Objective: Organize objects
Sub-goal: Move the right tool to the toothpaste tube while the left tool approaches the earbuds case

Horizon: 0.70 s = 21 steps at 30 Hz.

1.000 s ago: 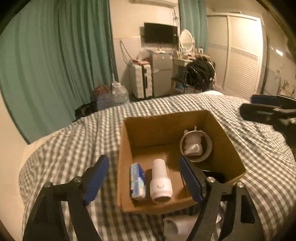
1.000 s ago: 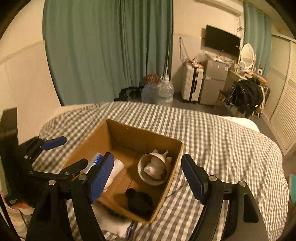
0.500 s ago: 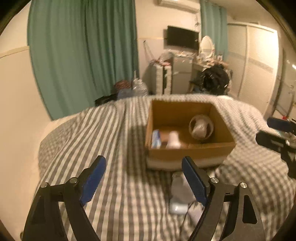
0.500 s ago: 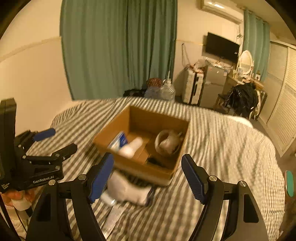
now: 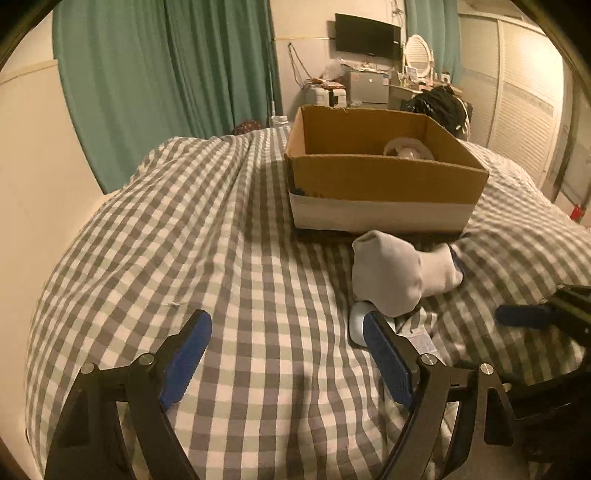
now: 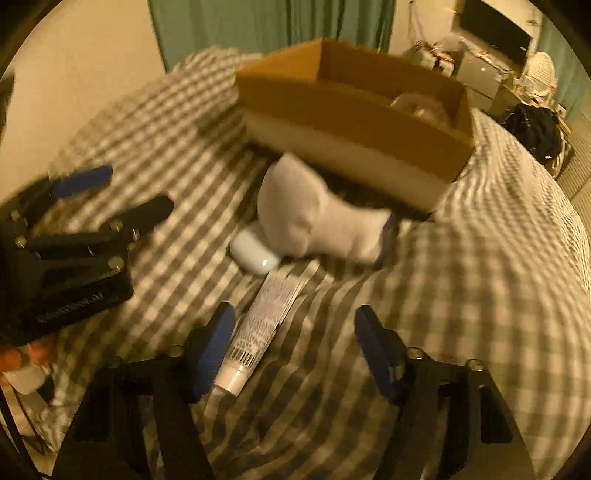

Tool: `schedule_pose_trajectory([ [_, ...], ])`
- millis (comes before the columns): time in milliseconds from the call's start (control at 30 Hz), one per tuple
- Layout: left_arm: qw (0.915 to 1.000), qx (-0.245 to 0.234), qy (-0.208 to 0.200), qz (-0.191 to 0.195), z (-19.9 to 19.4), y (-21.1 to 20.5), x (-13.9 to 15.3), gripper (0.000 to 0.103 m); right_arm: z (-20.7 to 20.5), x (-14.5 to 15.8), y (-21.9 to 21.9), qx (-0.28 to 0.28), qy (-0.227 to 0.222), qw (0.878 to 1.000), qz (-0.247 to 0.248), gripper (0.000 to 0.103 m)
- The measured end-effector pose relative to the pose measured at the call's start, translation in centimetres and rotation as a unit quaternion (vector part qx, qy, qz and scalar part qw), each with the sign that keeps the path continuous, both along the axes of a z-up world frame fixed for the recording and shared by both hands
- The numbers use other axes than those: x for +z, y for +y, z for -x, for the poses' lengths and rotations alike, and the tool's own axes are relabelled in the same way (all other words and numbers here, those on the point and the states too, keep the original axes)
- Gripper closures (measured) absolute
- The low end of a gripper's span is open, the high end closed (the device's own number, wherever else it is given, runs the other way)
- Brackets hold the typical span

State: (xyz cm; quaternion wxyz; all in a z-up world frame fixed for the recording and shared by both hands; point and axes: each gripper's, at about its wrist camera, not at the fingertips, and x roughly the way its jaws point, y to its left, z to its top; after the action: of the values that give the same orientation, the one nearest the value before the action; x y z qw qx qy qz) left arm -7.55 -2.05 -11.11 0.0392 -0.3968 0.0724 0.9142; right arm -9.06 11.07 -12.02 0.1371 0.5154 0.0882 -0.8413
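A cardboard box (image 5: 384, 181) stands on the checked bed, also in the right wrist view (image 6: 351, 122), with a white bowl-like thing (image 5: 406, 149) inside. In front of it lie a white sock (image 5: 399, 273) (image 6: 314, 221), a small white case (image 6: 255, 251) partly under the sock, and a white tube (image 6: 258, 325). My left gripper (image 5: 284, 354) is open and empty, low over the bed, left of the sock. My right gripper (image 6: 295, 350) is open and empty, with the tube by its left finger. Each gripper shows in the other's view.
The checked bedspread (image 5: 221, 240) slopes away on all sides. Green curtains (image 5: 166, 74), a wall-mounted TV (image 5: 367, 35), luggage and a cluttered desk (image 5: 369, 88) stand behind the bed. A white wardrobe (image 5: 524, 110) is at the right.
Both grippers have pulled back from above the box and dropped low toward the bed. The sock, case and tube in front of the box have come into full view.
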Motion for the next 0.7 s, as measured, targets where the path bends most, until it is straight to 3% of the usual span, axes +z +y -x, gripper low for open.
schedule_pose_trajectory([
  [300,0.9994,0.007,-0.031,-0.013,1.3,-0.8,-1.6,0.016,0.1,-3.6,-2.0,0.022,-0.043,0.999,-0.018,0.048],
  [433,0.9991,0.013,-0.036,-0.021,1.4,-1.2,-1.7,0.016,-0.1,-4.5,-2.5,0.035,-0.053,0.998,-0.023,0.070],
  [567,0.9990,0.015,-0.036,-0.023,1.4,-1.3,-1.7,0.016,-0.6,-4.0,-2.0,0.031,-0.039,0.999,-0.020,0.079],
  [700,0.9989,0.014,-0.037,-0.023,1.4,-1.2,-1.7,0.016,-0.9,-1.6,-0.5,0.017,-0.010,1.000,0.010,0.081],
])
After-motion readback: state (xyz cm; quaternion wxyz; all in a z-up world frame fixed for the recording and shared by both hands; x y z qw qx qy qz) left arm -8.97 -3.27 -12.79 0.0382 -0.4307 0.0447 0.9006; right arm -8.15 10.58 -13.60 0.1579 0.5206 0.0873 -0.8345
